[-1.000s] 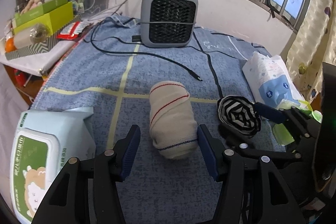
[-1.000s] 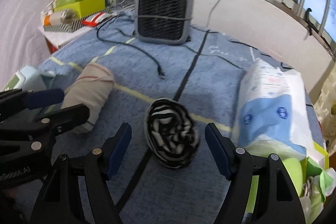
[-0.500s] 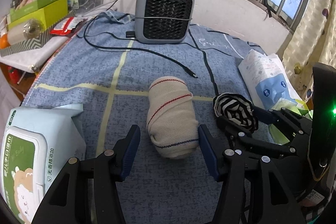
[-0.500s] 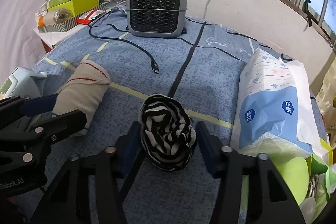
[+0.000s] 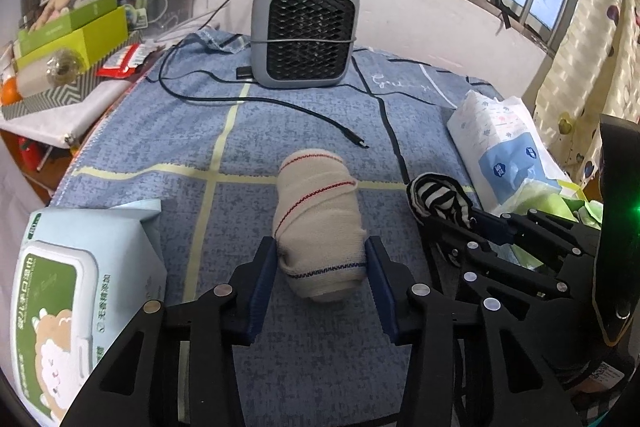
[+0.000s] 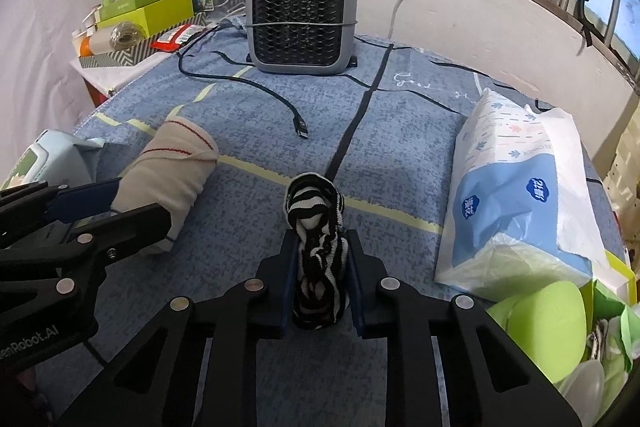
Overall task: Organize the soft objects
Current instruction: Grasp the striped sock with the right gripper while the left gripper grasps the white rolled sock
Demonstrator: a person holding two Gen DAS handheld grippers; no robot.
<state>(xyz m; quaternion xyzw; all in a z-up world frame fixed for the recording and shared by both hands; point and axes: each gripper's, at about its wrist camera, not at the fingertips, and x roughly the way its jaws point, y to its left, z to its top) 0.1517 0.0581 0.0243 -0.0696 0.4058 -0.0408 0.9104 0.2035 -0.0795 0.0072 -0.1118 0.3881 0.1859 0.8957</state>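
A rolled beige sock (image 5: 318, 219) with thin red and blue stripes lies on the blue cloth (image 5: 280, 131). My left gripper (image 5: 320, 269) is shut on its near end, both pads pressing its sides. A balled black-and-white striped sock (image 6: 318, 239) is squeezed tall and narrow between the pads of my right gripper (image 6: 319, 291). The striped sock also shows in the left wrist view (image 5: 438, 199), and the beige sock in the right wrist view (image 6: 168, 171), to the left of the striped one.
A grey fan heater (image 5: 306, 33) stands at the back, its black cable (image 5: 304, 111) trailing across the cloth. A wet-wipes pack (image 5: 76, 299) lies at the left, a tissue pack (image 6: 516, 187) at the right. Cluttered boxes (image 5: 68, 43) sit on a side shelf at the left.
Both grippers have closed: the left onto the beige sock, the right onto the striped sock, which is now squashed narrow. Both were open around them a second ago.
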